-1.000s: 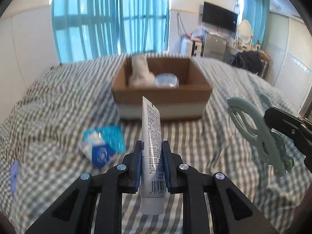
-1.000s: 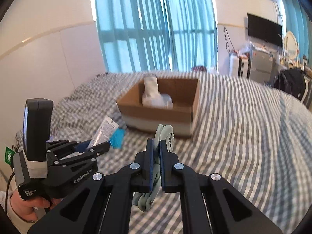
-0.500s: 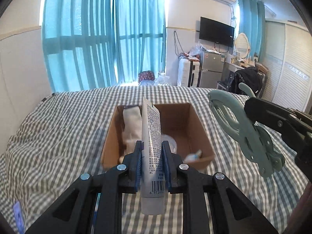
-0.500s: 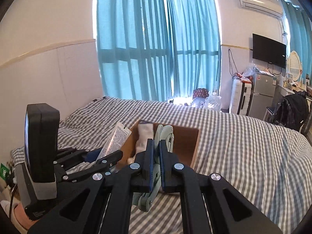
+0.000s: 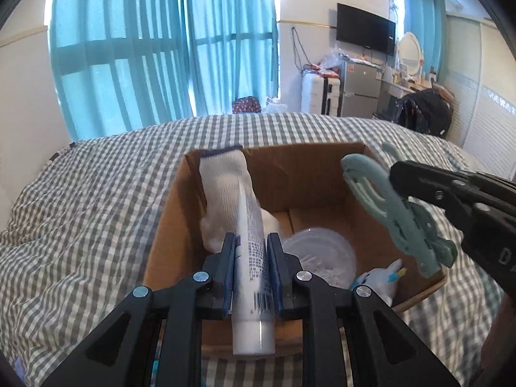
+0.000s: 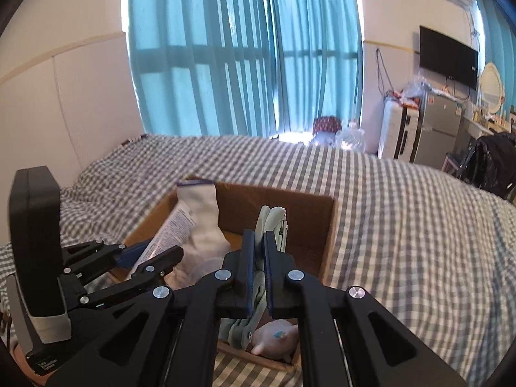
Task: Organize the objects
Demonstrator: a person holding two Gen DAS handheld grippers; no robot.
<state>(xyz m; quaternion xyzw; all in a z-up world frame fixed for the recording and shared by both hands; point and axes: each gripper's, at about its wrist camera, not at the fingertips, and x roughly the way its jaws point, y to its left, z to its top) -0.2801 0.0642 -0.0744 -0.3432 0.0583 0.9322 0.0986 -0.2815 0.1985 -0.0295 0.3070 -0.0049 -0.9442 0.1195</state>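
My left gripper (image 5: 250, 245) is shut on a white tube (image 5: 251, 258) with small print and a barcode; the tube hangs over the near left part of an open cardboard box (image 5: 167, 225). My right gripper (image 6: 258, 242) is shut on a pale green plastic clip (image 6: 274, 222), held above the box (image 6: 329, 225) toward its right side. The same clip (image 5: 396, 222) shows at the right of the left wrist view. Inside the box lie a white sock (image 5: 225, 187), a clear round lid (image 5: 319, 251) and a small white and blue item (image 5: 380, 277).
The box sits on a bed with a grey checked cover (image 5: 96, 200). Blue curtains (image 5: 161, 48) hang behind the bed. A television, a small fridge (image 6: 438, 129) and a chair with dark clothes stand at the far right. A blue packet's edge peeks under the left gripper.
Both grippers have moved forward from short of the box to over it, each keeping its hold. The blue packet on the cover has slipped below the view.
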